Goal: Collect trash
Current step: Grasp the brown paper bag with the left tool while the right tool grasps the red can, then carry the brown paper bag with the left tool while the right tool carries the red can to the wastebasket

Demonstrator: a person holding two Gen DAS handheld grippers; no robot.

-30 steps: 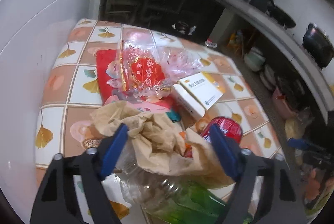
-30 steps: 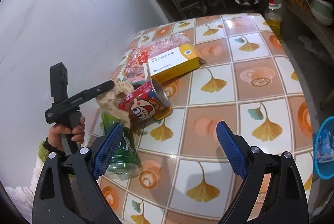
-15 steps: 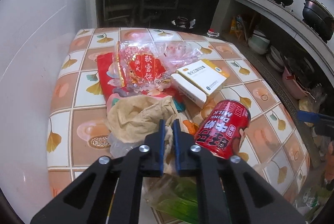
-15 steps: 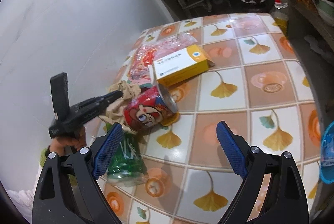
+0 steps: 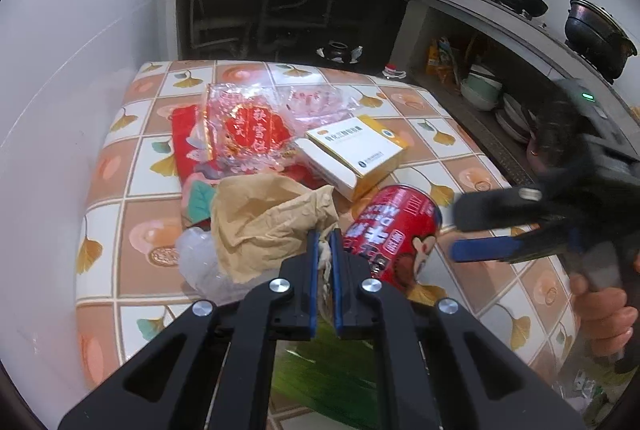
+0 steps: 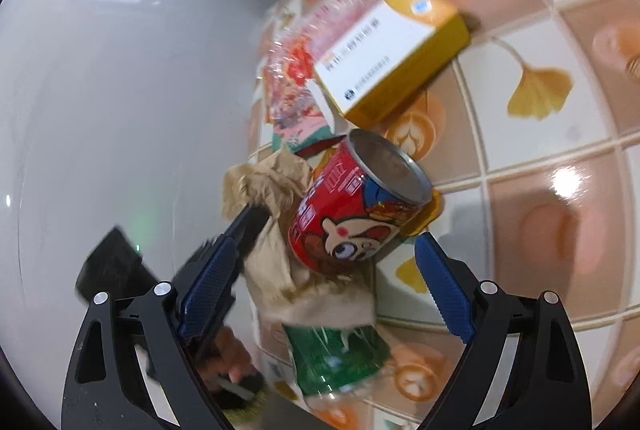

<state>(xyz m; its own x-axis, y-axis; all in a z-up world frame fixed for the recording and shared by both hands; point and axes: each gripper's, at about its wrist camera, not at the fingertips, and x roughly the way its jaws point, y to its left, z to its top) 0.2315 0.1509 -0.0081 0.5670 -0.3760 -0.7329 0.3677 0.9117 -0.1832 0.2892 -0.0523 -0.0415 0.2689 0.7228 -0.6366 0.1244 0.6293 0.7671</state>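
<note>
Trash lies in a pile on the tiled table [image 5: 140, 230]. My left gripper [image 5: 325, 248] is shut on the crumpled brown paper [image 5: 264, 218], also in the right wrist view [image 6: 276, 258]. A red milk can [image 5: 394, 230] lies on its side just right of it. My right gripper [image 6: 324, 286] is open, its blue pads on either side of the can [image 6: 352, 213] without touching it; it shows at the right of the left wrist view [image 5: 476, 230]. A green plastic bottle [image 6: 336, 358] lies under the paper.
A yellow-and-white box [image 5: 354, 153] and a clear wrapper with a red label [image 5: 248, 125] lie behind the can. A white wall [image 5: 60, 109] runs along the table's left side. A dark counter with pots [image 5: 520, 9] and shelves with bowls [image 5: 484, 89] stand to the right.
My left gripper closed on the brown paper and stays shut on it. My right gripper swung in close around the red can, still open.
</note>
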